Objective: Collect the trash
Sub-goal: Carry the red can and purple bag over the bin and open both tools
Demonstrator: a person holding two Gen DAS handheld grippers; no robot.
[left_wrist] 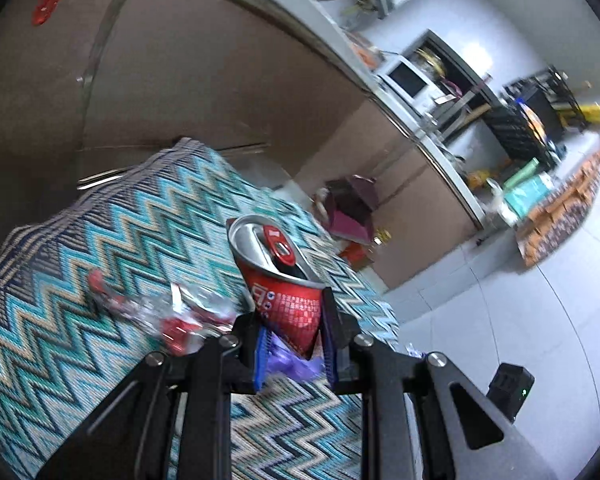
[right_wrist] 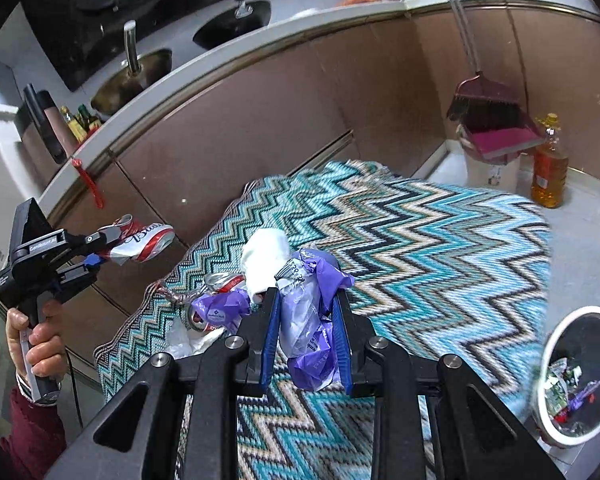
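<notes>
Zigzag-patterned rug [right_wrist: 440,240] spans grey floor tiles [left_wrist: 500,320] beside brown cabinets [right_wrist: 260,120].

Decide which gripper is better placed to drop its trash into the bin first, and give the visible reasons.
Right, probably. The right gripper holds a purple wrapper, and the bin sits open at its lower right. The left gripper, gripping the crushed can, is at the far left, across the rug from it.
</notes>
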